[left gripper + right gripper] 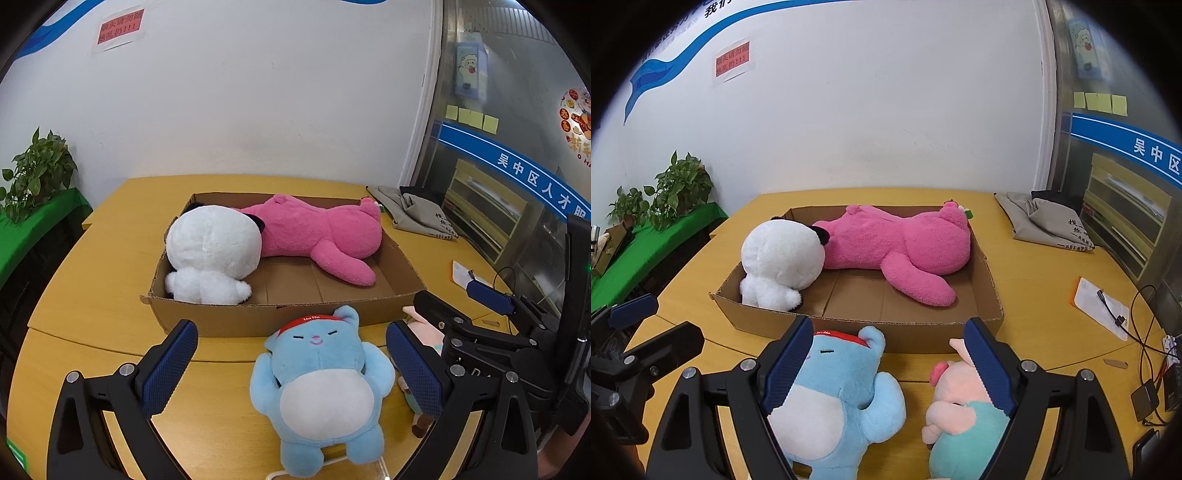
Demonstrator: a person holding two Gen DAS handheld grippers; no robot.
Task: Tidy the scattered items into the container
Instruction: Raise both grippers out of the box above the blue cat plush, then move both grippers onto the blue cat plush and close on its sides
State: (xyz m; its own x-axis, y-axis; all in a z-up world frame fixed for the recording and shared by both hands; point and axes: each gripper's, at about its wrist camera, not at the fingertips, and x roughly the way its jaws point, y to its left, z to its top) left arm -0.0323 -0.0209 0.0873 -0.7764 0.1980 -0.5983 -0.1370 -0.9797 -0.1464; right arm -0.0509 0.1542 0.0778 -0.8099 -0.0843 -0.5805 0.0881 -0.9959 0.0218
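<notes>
A shallow cardboard box [280, 314] sits mid-frame on a yellow wooden table [110, 229]. Inside, a fluffy white plush [210, 251] lies at the left and a long pink plush [317, 232] stretches to the right. In front of the box, lower centre, a soft blue plush [321, 391] with a red headband lies face up. Just right of it lies a pale pink plush [964, 406] in teal clothes, partly hidden by a finger. The left gripper [291, 369] has its fingers spread wide, holding nothing. The right gripper [886, 362] is likewise wide and empty. A folded grey cloth [1045, 221] lies at the right, plants [679, 188] at the left. Cables [1145, 332] trail at the lower right.
</notes>
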